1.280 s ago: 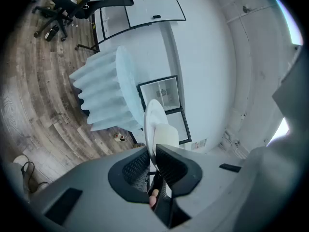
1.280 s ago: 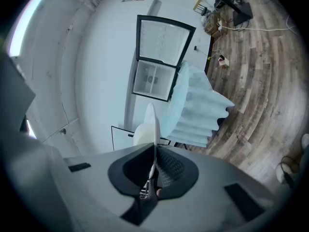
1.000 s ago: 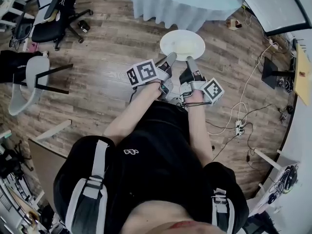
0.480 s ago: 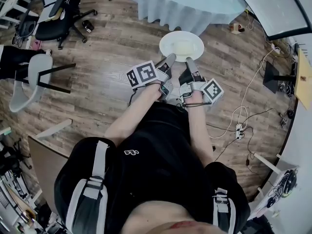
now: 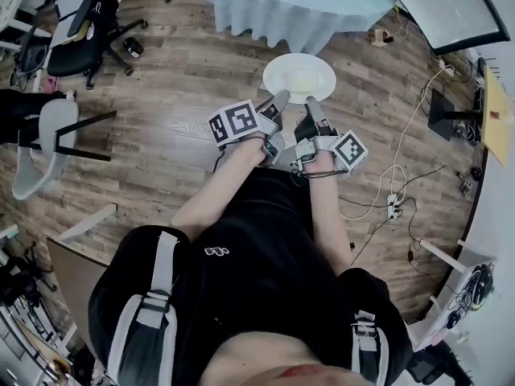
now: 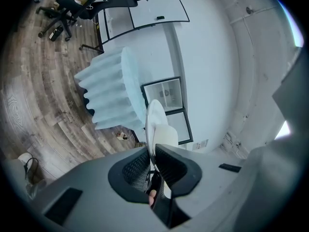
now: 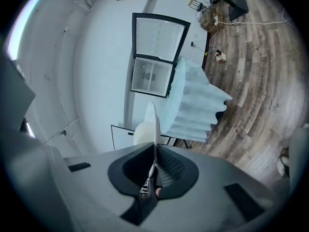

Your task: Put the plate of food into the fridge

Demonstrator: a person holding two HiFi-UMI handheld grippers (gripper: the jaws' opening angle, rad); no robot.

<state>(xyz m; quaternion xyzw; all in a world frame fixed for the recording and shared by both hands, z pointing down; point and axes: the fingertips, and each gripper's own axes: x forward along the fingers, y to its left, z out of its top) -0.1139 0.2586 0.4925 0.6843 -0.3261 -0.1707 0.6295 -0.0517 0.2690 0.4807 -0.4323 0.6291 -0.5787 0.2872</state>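
Note:
A white plate [image 5: 299, 77] with pale food on it hangs level over the wooden floor in front of the person. My left gripper [image 5: 279, 100] is shut on its near rim from the left, and my right gripper [image 5: 311, 103] is shut on the same rim from the right. In the left gripper view the plate [image 6: 152, 122] is edge-on and runs into my left gripper [image 6: 153, 151], with the food [image 6: 167, 133] beside it. The right gripper view has the plate [image 7: 154, 124] pinched in my right gripper [image 7: 154, 153]. A glass-door fridge [image 7: 157, 54] stands ahead by the white wall.
A round table with a pale blue cloth [image 5: 298, 6] is just beyond the plate, between me and the fridge [image 6: 166, 98]. Office chairs [image 5: 88, 22] and a grey chair [image 5: 48, 135] are at the left. Cables and a power strip [image 5: 393, 207] lie on the floor at the right.
The floor and furniture drift slightly in the head view. Both grippers keep the same hold on the plate, which stays level.

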